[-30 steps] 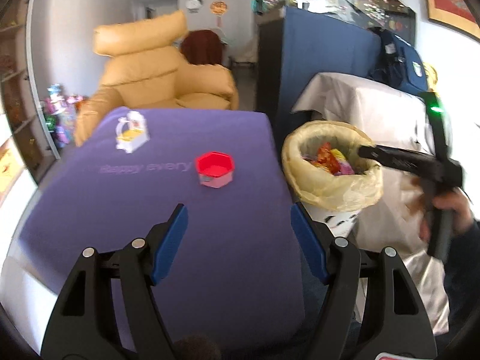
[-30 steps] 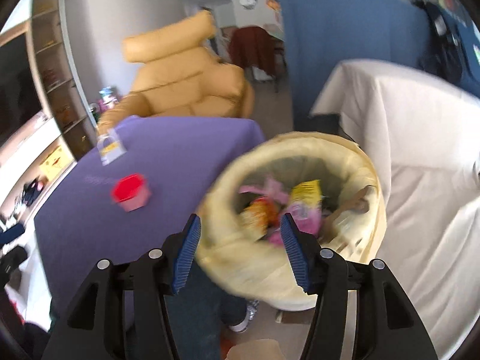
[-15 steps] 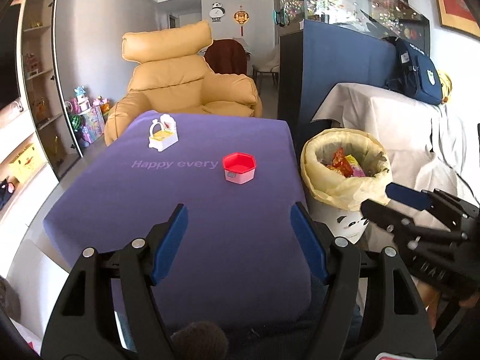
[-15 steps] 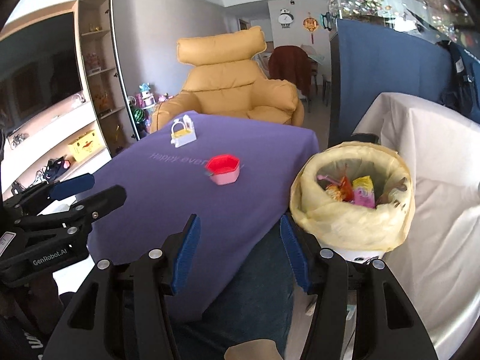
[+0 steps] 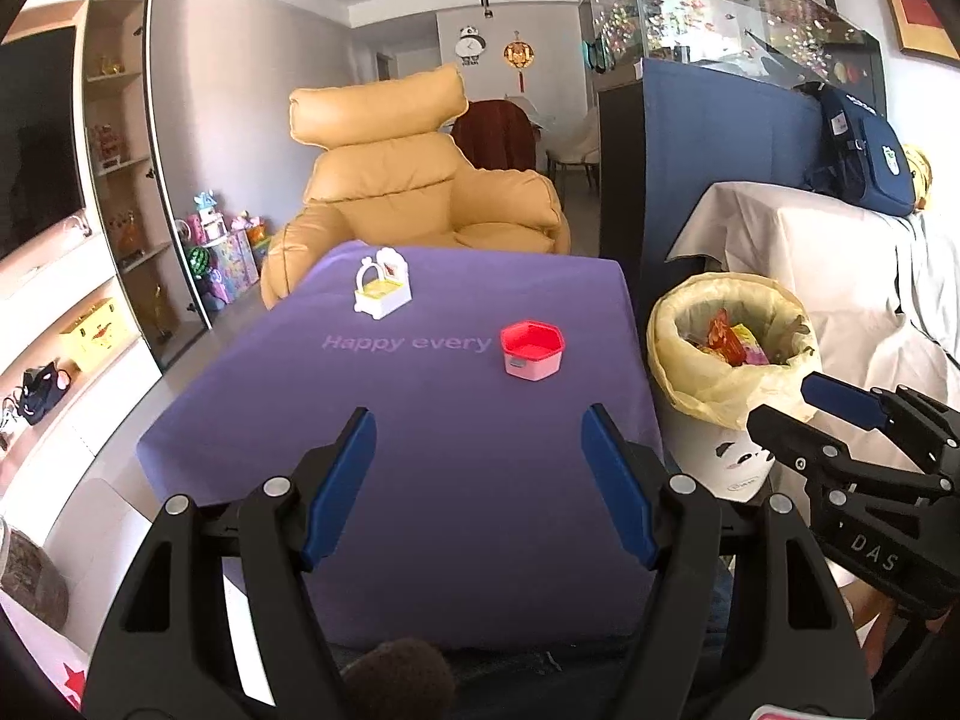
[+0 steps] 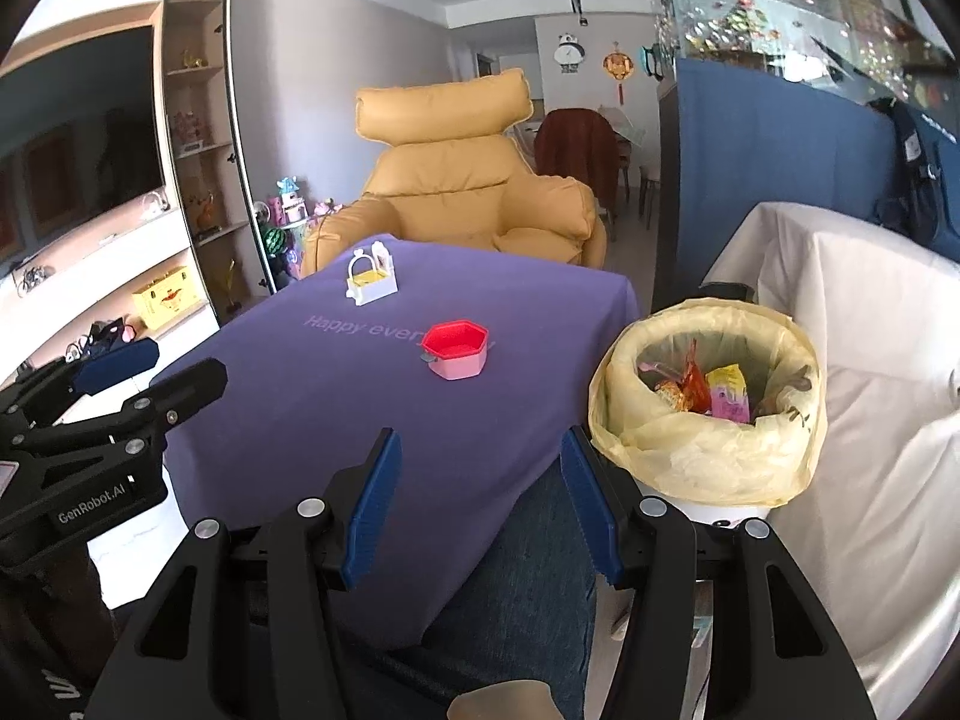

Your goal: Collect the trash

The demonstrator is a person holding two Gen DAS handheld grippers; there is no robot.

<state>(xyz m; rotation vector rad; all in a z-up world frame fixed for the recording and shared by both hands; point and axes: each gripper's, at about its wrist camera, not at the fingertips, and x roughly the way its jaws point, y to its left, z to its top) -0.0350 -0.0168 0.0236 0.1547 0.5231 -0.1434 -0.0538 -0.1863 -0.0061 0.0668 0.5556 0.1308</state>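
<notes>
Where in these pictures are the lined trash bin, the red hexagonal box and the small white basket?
lined trash bin (image 6: 708, 450): right wrist view, front of the yellow liner.
red hexagonal box (image 5: 533, 353): left wrist view, front wall.
small white basket (image 5: 383, 297): left wrist view, its body.

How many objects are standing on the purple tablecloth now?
2. A small white toy basket stands near the far edge of the tablecloth, close to the armchair. A red and pink hexagonal box sits nearer the trash bin side. Nothing else shows.
</notes>
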